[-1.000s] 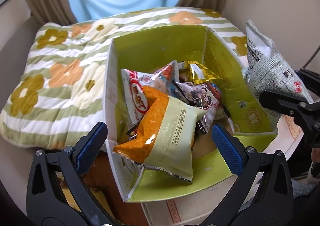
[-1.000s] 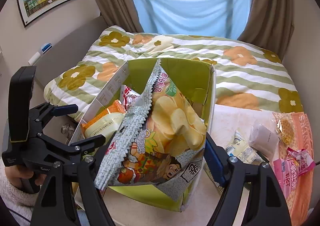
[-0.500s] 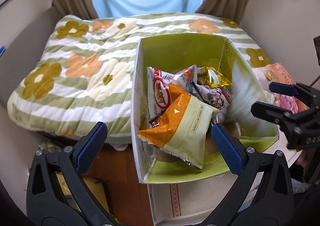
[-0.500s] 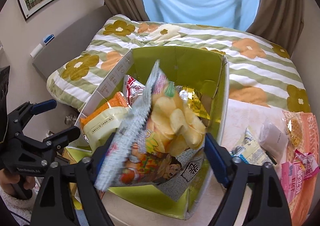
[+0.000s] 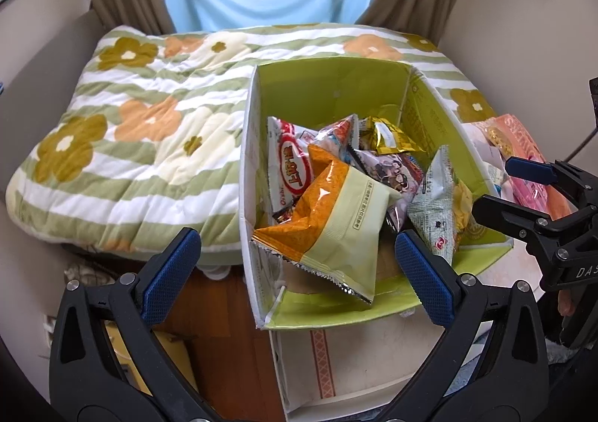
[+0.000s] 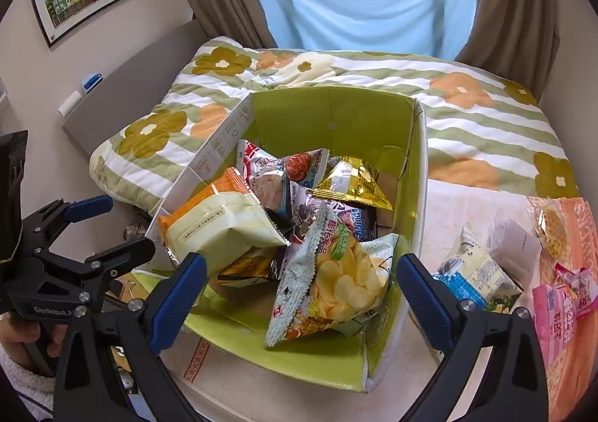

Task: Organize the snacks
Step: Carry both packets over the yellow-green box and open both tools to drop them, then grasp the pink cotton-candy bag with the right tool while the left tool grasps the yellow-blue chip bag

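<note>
A green-lined cardboard box (image 6: 336, 115) holds several snack bags. A potato chip bag (image 6: 336, 280) lies in its near right corner, leaning on the wall. My right gripper (image 6: 301, 272) hovers above it with its jaws still opening; the pads touch nothing. In the left wrist view the same chip bag (image 5: 437, 205) stands on edge beside an orange and cream bag (image 5: 329, 220). My left gripper (image 5: 295, 246) is open and empty over the box's near left corner (image 5: 261, 321). Each gripper shows in the other's view: the right gripper (image 5: 501, 184) and the left gripper (image 6: 119, 225).
Loose snacks lie on the white surface right of the box: a blue and white packet (image 6: 474, 272), pink packets (image 6: 557, 310), an orange bag (image 6: 572, 235). A flowered quilt (image 6: 486, 115) lies behind the box. A hand (image 6: 22, 339) grips the left tool.
The right gripper's jaws widened and the chip bag dropped from them into the box. The left gripper drew back a little from the box.
</note>
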Demonstrator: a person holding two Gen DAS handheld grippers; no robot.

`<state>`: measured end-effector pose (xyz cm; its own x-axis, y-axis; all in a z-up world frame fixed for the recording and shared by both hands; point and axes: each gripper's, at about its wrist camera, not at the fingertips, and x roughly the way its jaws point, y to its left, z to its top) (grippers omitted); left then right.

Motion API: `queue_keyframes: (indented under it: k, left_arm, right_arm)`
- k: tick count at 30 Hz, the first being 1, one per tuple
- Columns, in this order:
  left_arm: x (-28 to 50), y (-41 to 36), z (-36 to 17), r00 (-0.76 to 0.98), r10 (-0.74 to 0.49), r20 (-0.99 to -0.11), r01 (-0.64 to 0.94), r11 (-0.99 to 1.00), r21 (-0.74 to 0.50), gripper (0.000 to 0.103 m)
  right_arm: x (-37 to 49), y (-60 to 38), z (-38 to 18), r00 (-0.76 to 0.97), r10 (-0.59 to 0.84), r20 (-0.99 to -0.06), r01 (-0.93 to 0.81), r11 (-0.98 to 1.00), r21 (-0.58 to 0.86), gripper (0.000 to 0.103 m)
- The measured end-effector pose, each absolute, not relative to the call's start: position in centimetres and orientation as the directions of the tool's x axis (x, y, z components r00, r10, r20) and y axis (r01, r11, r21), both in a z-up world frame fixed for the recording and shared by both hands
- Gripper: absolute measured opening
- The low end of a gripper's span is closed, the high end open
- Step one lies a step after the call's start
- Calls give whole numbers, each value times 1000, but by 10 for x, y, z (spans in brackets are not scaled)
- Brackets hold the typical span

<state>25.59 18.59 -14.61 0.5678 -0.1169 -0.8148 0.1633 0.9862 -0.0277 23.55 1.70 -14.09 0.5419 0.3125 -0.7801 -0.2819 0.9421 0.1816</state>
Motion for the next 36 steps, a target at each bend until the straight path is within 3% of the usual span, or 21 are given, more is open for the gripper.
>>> queue_keyframes:
  k: [17,28,36]
  left_arm:
    - [251,130,-125,576,-240,-782,315,947,-58,103]
    - [254,15,-125,548,-287,-786,342,934,-103,103]
    - [271,-93,-145,519,-218,-826,329,943,-42,103]
  right_arm:
    - [196,-26,-105,664,162,-730,-112,987,117,101]
    - [175,-156,-110,667,84,-740,-9,994,104,101]
    - [179,-249,-125,615,123,-779,-67,992,104,101]
